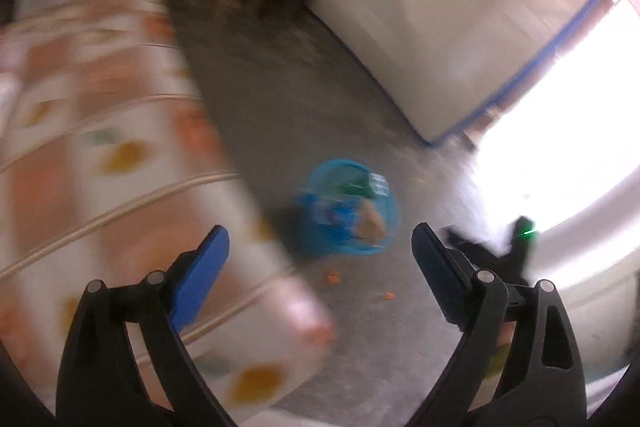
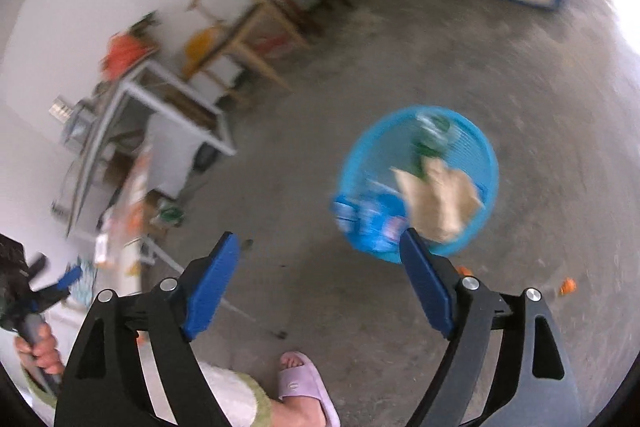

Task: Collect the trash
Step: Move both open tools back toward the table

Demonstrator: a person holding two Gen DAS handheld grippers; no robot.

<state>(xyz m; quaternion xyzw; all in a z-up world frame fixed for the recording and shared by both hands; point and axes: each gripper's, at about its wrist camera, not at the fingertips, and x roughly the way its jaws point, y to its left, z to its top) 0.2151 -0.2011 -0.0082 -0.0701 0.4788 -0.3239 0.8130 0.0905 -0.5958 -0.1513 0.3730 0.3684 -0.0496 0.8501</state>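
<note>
A blue mesh basket [image 1: 390,227] stands on the concrete floor and also shows in the right wrist view [image 2: 486,151]. It holds a green bottle [image 2: 430,143], a crumpled brown paper [image 2: 440,199] and a blue wrapper [image 2: 368,219]. My left gripper [image 1: 320,243] is open and empty above the floor, short of the basket. My right gripper [image 2: 318,251] is open and empty, just left of the basket. Small orange scraps [image 1: 333,278] lie on the floor near the basket; one shows in the right wrist view [image 2: 567,286].
A table with a patterned cloth [image 1: 100,167] fills the left. A white mattress [image 1: 460,7] leans at the back. Wooden stools [image 2: 240,31] and a metal frame table [image 2: 160,115] stand by the wall. The person's slippered foot [image 2: 300,383] is below.
</note>
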